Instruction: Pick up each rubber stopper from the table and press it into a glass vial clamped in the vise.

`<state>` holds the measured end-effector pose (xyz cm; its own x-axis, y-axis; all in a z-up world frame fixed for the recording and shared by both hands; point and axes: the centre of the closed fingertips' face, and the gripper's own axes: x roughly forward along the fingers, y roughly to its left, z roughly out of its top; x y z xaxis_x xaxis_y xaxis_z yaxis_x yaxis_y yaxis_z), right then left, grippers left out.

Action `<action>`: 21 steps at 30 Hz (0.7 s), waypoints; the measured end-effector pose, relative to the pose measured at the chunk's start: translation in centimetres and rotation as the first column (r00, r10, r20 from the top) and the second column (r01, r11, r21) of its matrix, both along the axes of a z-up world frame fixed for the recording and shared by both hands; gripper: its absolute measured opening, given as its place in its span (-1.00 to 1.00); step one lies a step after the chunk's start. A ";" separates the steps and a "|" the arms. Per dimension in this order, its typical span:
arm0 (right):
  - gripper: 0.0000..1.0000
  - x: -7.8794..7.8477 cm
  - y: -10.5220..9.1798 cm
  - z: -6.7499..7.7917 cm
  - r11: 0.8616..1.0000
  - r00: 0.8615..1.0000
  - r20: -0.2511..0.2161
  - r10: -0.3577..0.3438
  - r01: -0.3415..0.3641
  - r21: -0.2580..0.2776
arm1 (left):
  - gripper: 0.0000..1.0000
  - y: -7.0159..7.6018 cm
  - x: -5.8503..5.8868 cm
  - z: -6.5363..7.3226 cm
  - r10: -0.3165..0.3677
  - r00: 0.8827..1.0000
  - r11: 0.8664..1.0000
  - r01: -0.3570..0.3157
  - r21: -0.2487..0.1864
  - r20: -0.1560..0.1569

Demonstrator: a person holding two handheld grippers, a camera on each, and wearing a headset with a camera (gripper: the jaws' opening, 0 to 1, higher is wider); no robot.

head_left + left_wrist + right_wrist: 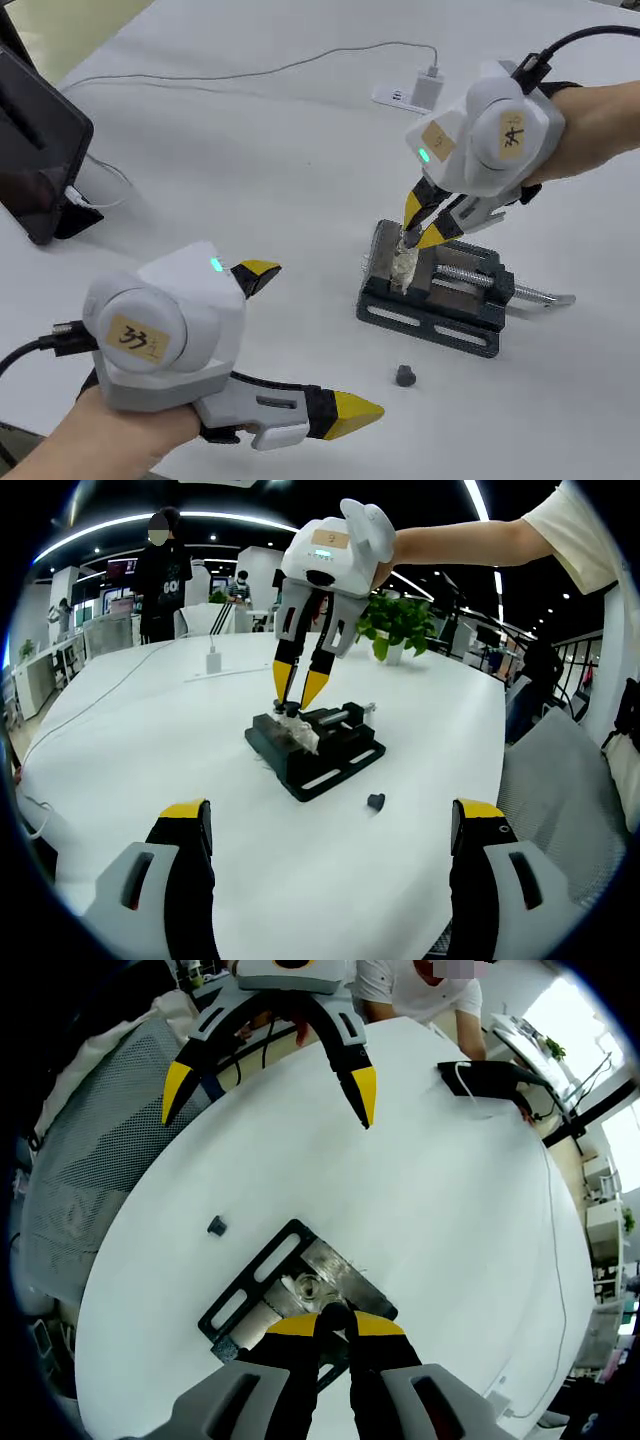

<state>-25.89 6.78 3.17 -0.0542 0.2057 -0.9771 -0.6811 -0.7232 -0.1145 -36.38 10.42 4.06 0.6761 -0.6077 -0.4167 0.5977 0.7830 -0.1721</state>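
Note:
A black vise (470, 318) stands on the white table and clamps an upright glass vial (404, 266). My right gripper (420, 232) hangs right over the vial's mouth, shut on a dark rubber stopper (333, 1317) that shows between its yellow tips. The right gripper view looks down on the vial (303, 1288) just ahead of my right gripper (335, 1322). A second stopper (404, 376) lies loose on the table in front of the vise. My left gripper (312, 340) hovers open at the near left, with nothing between its jaws. Its own view shows the vise (335, 763), the loose stopper (375, 801) and the right gripper (298, 692).
A dark tablet on a stand (35, 150) sits at the table's left edge. A white charger (420, 92) with its cable lies behind the vise. People stand beyond the far side of the table, and a mesh chair (580, 780) is at the right.

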 end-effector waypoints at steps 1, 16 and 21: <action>-0.88 0.0 0.0 0.0 1.000 1.000 0.002 -0.002 0.002 -0.003 | 0.98 0.0 0.0 0.0 0.000 1.000 1.000 0.000 -0.002 0.000; -0.89 0.0 0.1 0.0 0.999 0.999 -0.007 -0.052 0.052 0.004 | 0.98 0.0 0.0 0.0 0.002 1.000 1.000 -0.002 -0.007 0.001; -0.88 0.2 0.1 -0.1 0.997 0.997 -0.008 -0.079 0.079 0.014 | 0.97 -0.2 0.1 0.1 0.002 1.000 1.000 -0.002 -0.012 0.003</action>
